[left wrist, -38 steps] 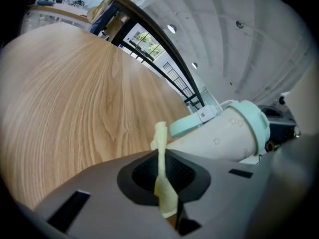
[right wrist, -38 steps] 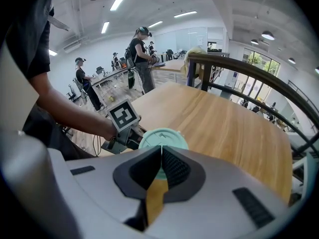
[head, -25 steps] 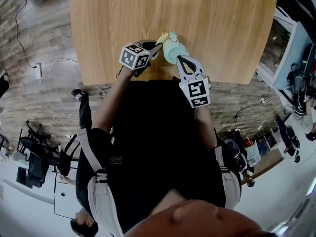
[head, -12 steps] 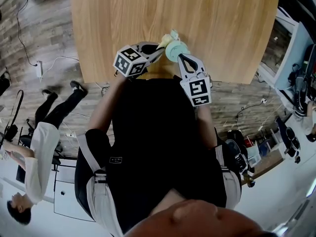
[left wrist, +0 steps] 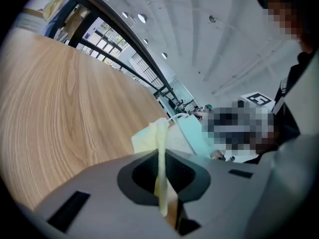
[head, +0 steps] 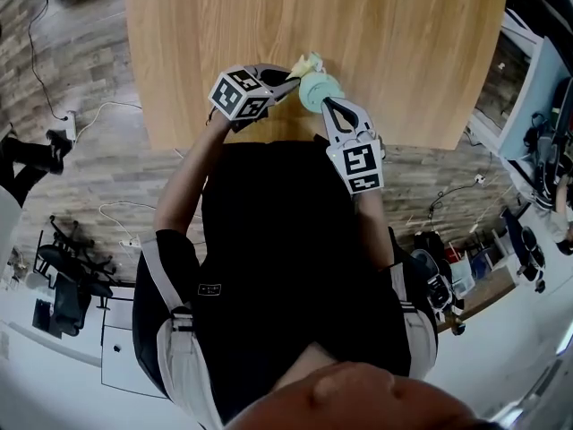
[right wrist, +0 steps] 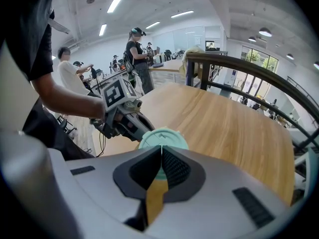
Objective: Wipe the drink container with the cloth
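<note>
Yellow cloth (head: 309, 63) against the mint drink container (head: 318, 90), over the wooden table (head: 403, 43).
Left of the container, the left gripper (head: 289, 83) pinches the cloth, which touches the container's far-left side; at the container's near right, the right gripper (head: 328, 106) has its jaws pressed together on the container's edge.
</note>
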Motion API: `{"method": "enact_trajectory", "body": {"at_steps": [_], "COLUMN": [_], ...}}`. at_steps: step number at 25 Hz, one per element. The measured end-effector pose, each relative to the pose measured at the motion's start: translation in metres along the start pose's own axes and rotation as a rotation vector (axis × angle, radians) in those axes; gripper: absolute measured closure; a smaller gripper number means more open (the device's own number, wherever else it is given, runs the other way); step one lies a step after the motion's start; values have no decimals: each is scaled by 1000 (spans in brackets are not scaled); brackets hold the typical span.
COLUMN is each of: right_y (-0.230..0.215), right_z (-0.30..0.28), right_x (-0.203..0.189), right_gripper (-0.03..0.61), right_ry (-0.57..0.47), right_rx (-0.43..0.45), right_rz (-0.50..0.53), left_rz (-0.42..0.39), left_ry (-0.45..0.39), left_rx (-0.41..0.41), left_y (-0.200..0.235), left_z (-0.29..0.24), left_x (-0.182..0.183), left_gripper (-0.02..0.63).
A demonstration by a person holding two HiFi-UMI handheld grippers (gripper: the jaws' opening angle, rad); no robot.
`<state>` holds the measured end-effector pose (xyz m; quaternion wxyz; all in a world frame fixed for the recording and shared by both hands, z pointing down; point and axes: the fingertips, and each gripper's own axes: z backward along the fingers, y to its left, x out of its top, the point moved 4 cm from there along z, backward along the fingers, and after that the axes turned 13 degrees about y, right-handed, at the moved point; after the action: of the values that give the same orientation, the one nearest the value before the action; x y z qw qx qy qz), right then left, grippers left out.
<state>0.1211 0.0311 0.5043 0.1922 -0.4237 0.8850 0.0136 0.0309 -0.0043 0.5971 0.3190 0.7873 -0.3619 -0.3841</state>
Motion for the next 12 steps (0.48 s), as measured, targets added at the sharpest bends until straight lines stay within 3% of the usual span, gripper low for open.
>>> {"method": "enact_trajectory", "body": {"at_steps": [12], "right_y": [0], "right_z": [1], "right_x": [1], "right_gripper": [546], "right_ry": [11], "right_rx": [16], "right_rz": [4], "left_rz": [-12], "left_ry": [198], "left_rx": [-28], "left_y": [38], "left_z": [-30], "left_x": [-13], "left_gripper": [580]}}
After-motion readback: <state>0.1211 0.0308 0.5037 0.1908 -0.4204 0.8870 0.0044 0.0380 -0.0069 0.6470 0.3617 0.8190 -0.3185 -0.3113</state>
